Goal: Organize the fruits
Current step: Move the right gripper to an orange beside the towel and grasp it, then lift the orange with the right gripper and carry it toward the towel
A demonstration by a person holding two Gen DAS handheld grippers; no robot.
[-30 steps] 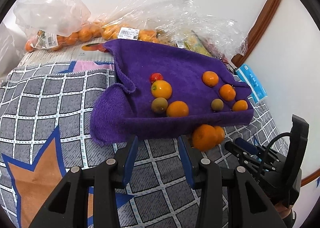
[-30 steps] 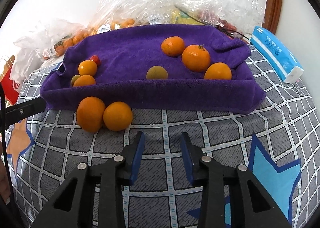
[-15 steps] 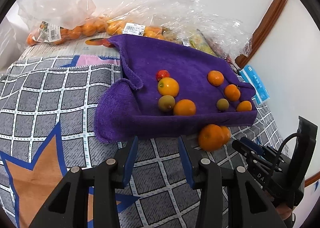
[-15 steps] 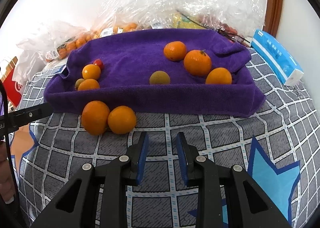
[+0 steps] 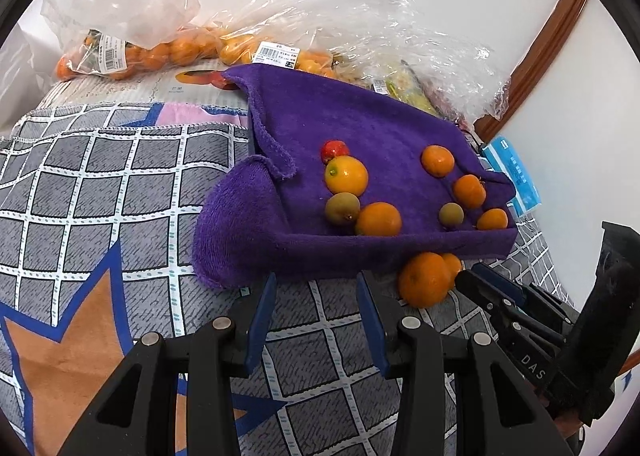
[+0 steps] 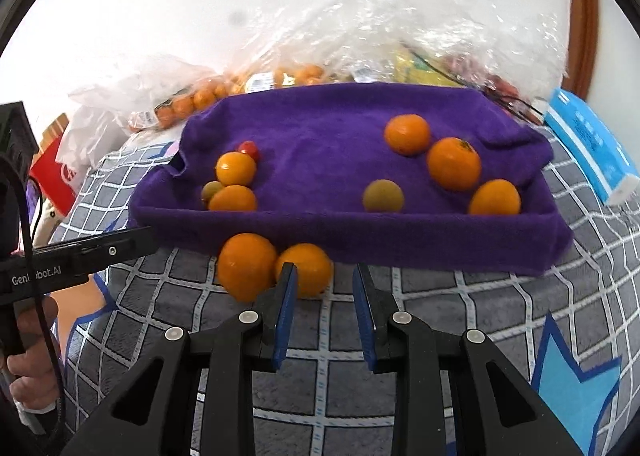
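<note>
A purple towel (image 5: 360, 124) (image 6: 320, 128) lies on the checked cloth and carries several oranges, two greenish fruits and a small red one (image 5: 334, 150). Two loose oranges (image 6: 246, 266) (image 6: 310, 266) sit on the cloth against the towel's front edge; the left wrist view shows them too (image 5: 424, 280). My right gripper (image 6: 324, 276) hovers just before them, shut with a narrow gap and nothing between its fingers, its left finger overlapping the right-hand orange. My left gripper (image 5: 316, 284) is open and empty, in front of the towel's left half.
Clear plastic bags of small oranges (image 5: 132, 52) (image 6: 200, 96) and other produce are piled against the white wall behind the towel. A blue tissue pack (image 6: 588, 144) lies at the right, a red box (image 6: 56, 176) at the left. A hand (image 6: 28, 360) holds the left gripper.
The right gripper's jaws have narrowed, and it has moved forward and left, closer to the two loose oranges. The left gripper has barely shifted.
</note>
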